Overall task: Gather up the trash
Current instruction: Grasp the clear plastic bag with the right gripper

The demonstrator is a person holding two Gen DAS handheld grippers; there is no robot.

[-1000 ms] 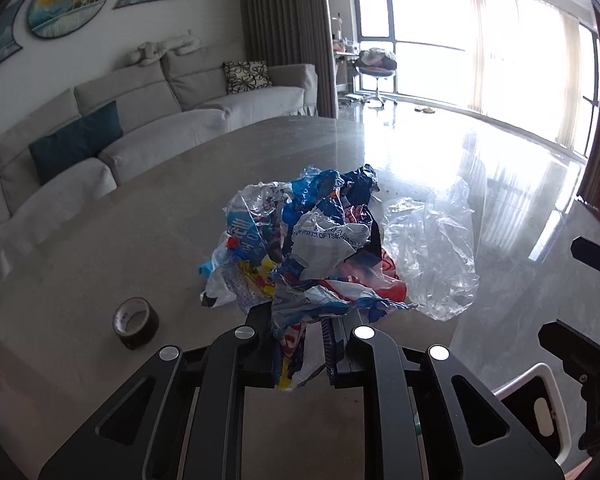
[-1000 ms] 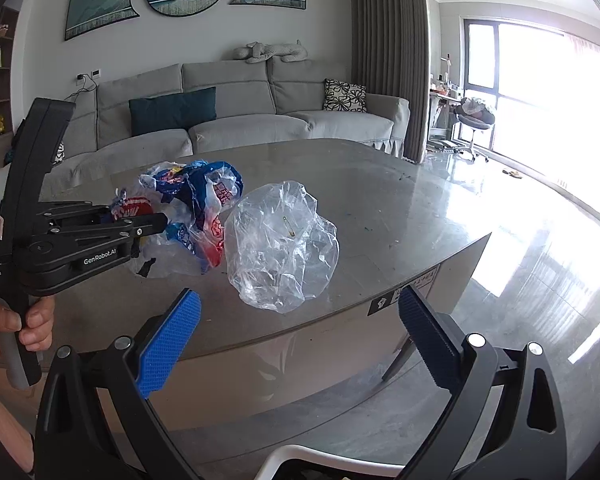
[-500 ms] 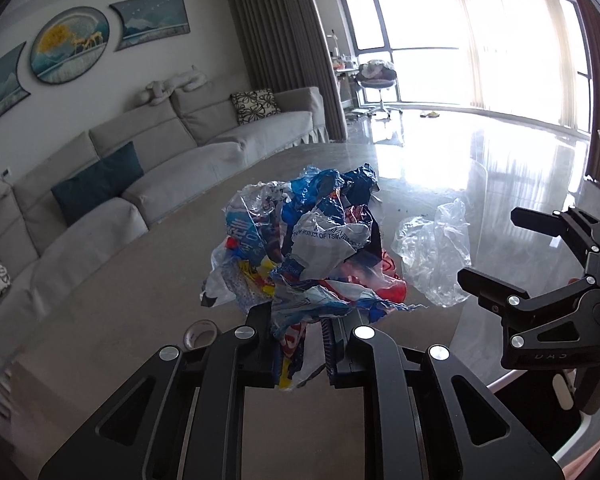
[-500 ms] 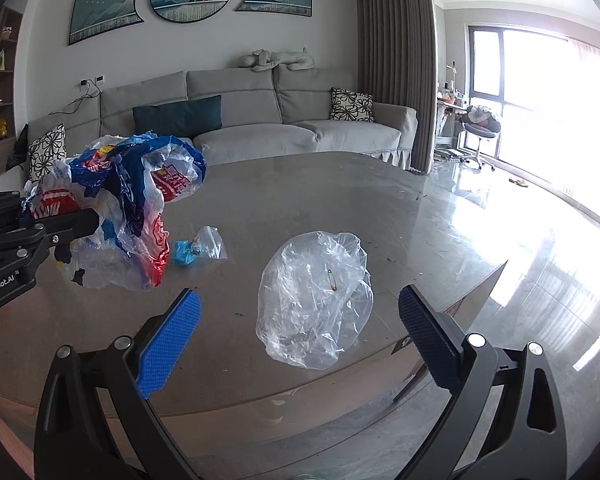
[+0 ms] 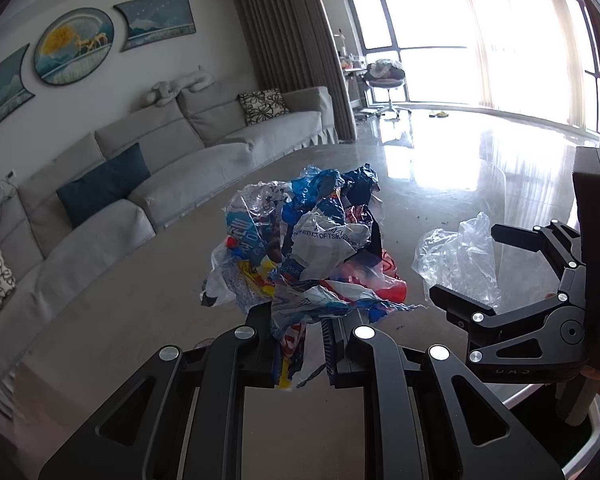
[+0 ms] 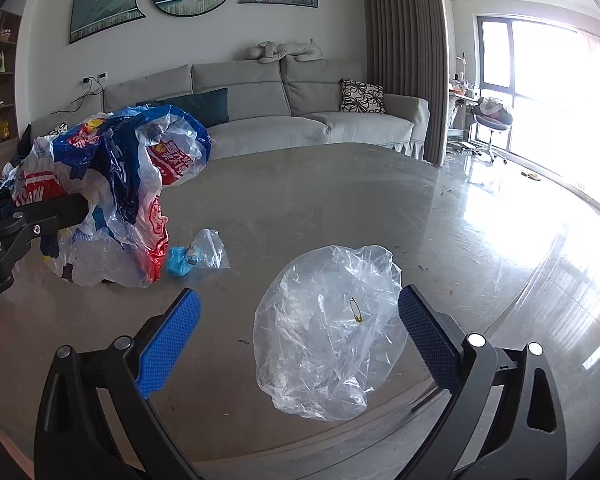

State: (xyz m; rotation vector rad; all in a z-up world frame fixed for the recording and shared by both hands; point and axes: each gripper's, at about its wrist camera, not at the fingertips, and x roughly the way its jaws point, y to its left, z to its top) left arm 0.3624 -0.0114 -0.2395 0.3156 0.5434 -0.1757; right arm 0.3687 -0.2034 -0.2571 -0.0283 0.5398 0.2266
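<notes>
L gripper (image 5: 296, 344) was clenched on a crumpled wad of printed plastic bags (image 5: 300, 248), held above the grey table (image 6: 320, 200). R gripper (image 6: 300, 332) hung w/ jaws wide apart, clear plastic bag (image 6: 324, 332) lying on the table between its blue pads (image 6: 168, 340), untouched; small blue scrap (image 6: 178, 262) sat nearby.

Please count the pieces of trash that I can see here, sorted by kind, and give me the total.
Printed plastic bag bundle, held in the left gripper: 1
Clear plastic bag on the table: 1
Small clear bag with blue wad: 1
Total: 3
</notes>
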